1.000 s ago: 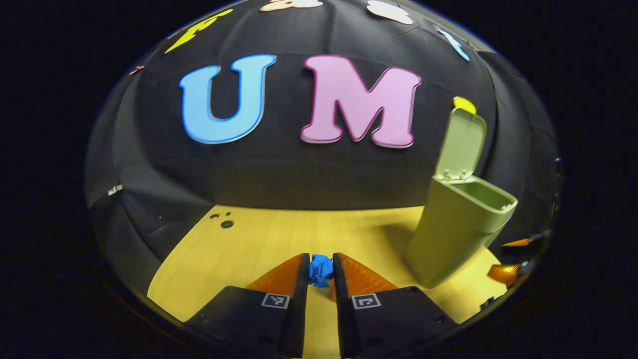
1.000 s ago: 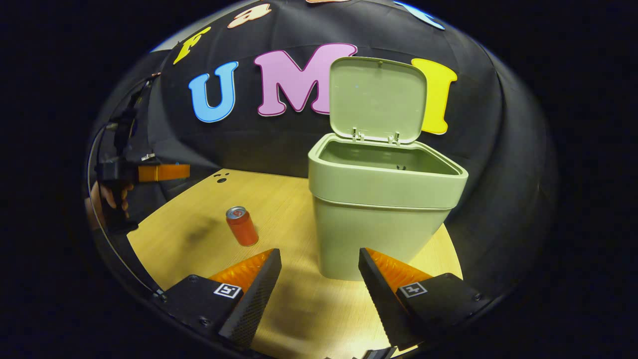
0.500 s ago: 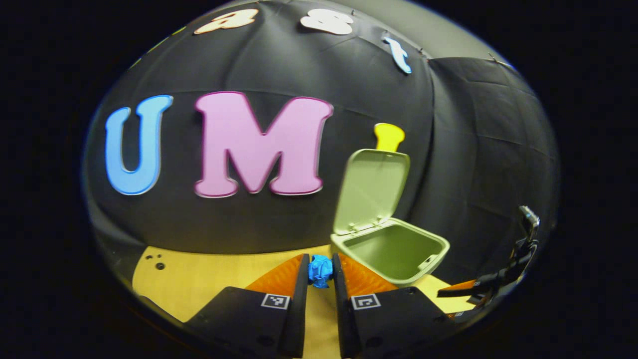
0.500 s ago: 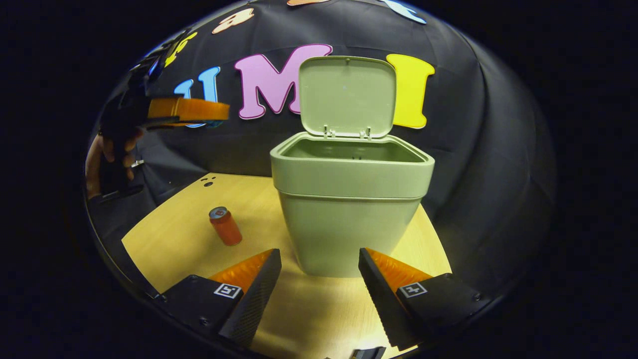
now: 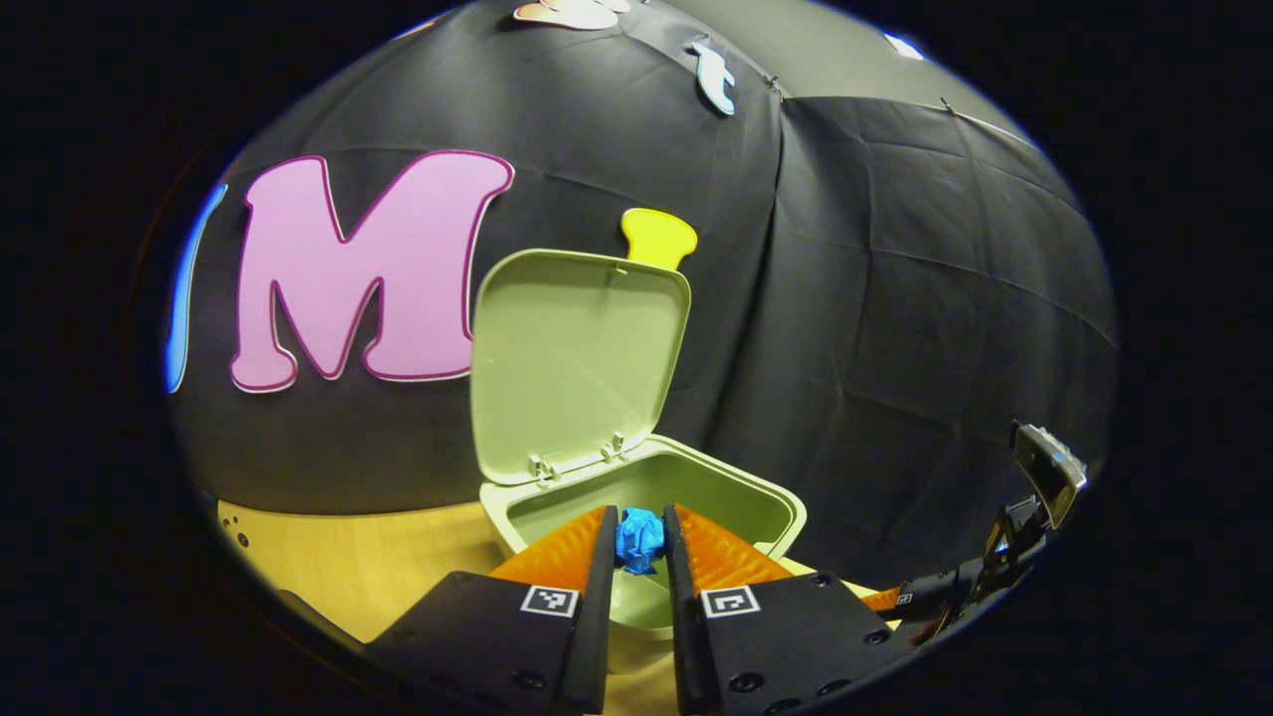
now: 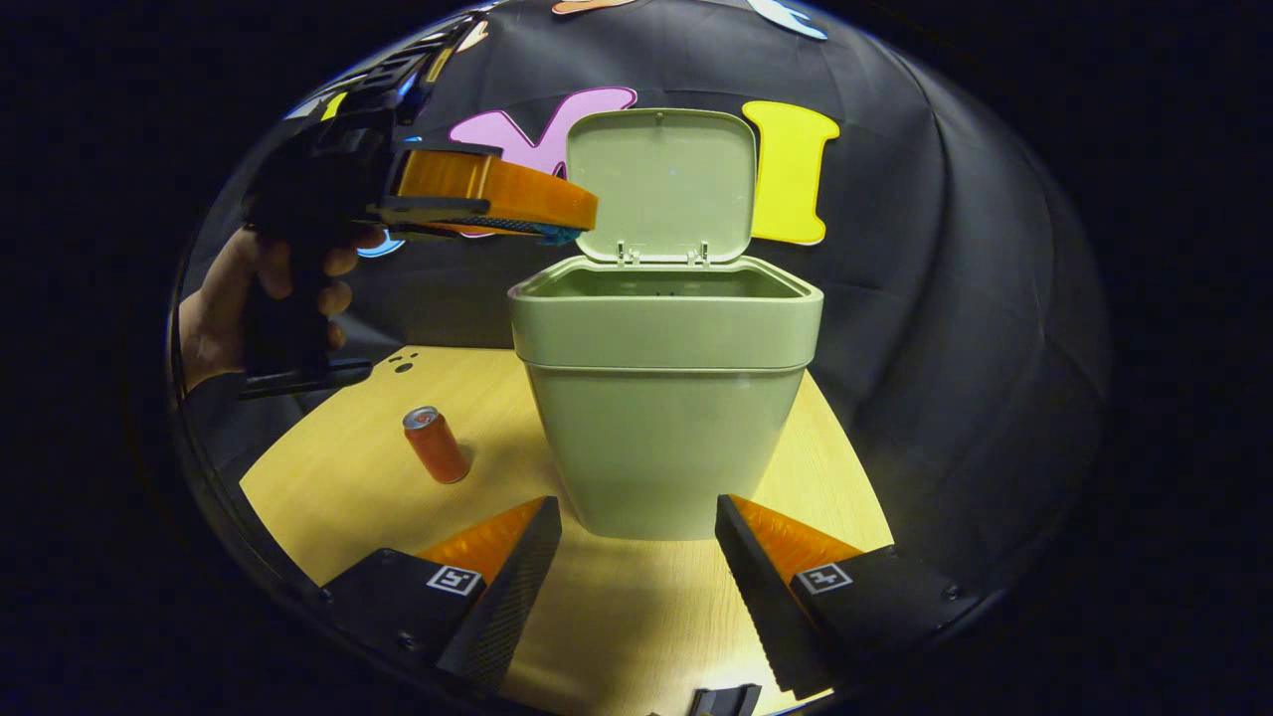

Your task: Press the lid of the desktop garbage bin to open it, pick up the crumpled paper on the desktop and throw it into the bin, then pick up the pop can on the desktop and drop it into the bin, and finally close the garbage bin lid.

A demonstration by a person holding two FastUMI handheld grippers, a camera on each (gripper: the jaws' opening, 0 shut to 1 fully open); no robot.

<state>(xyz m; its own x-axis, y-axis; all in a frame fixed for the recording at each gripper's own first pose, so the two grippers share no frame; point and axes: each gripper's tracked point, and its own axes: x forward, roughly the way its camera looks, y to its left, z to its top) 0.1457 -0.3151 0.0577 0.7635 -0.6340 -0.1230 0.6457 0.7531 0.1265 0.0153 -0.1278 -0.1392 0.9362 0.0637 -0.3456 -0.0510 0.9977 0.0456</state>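
Observation:
The green desktop bin (image 6: pixel 664 398) stands on the wooden table with its lid (image 6: pixel 661 182) swung upright. In the left gripper view my left gripper (image 5: pixel 636 542) is shut on a blue crumpled paper (image 5: pixel 638 538), held over the bin's open mouth (image 5: pixel 686 492) beneath the lid (image 5: pixel 572 363). In the right gripper view the left gripper (image 6: pixel 562 231), held by a hand (image 6: pixel 224 318), reaches the bin's left rim from above. My right gripper (image 6: pixel 636 542) stands open in front of the bin, nothing between its fingers. A red pop can (image 6: pixel 435 445) stands upright left of the bin.
The wooden table (image 6: pixel 328 467) ends near the black cloth wall behind the bin. Small holes (image 6: pixel 401 362) mark the table's far left corner. In the left gripper view the right gripper (image 5: pixel 955 592) shows low at the right.
My left gripper has carried the blue paper rightward and upward from above the table to over the bin's mouth. The right gripper has drawn back slightly and stayed open.

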